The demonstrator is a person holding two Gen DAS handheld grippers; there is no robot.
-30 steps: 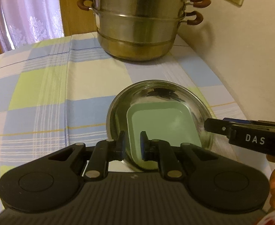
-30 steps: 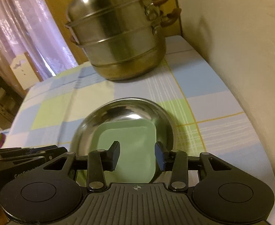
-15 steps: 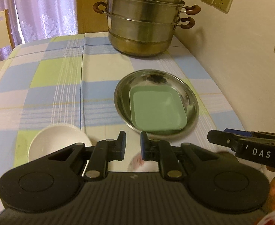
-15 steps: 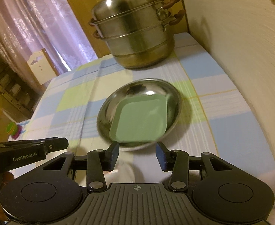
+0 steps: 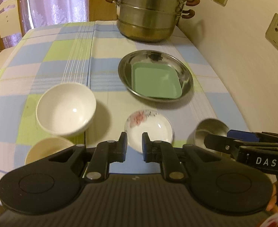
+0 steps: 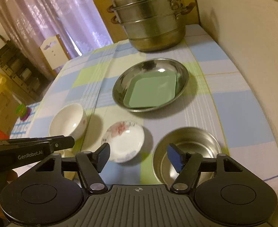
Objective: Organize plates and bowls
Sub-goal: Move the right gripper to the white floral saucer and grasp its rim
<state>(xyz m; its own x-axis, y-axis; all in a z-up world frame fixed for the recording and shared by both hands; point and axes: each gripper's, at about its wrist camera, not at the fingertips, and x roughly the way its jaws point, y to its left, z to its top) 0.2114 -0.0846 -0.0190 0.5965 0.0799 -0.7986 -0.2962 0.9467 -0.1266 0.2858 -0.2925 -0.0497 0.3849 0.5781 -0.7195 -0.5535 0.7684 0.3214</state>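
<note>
Your counter (image 5: 44, 60) holds: green plate (image 5: 156, 81) inside steel dish (image 5: 186, 73); white bowl (image 5: 66, 107), floral saucer (image 5: 150, 126), steel bowl (image 6: 188, 145) nearer you (steamer pot (image 5: 148, 11) behind). Left gripper (image 5: 134, 147) jaws nearly together, empty; right gripper (image 6: 140, 156) jaws just opened, empty.

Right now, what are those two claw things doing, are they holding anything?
Left gripper: jaws nearly closed, a small gap between them, holding nothing.
Right gripper: jaws have just been opening, now wide, nothing between them.

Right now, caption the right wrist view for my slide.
Open right gripper above a steel bowl and flowered dish; green tray nested in steel plate.
</note>
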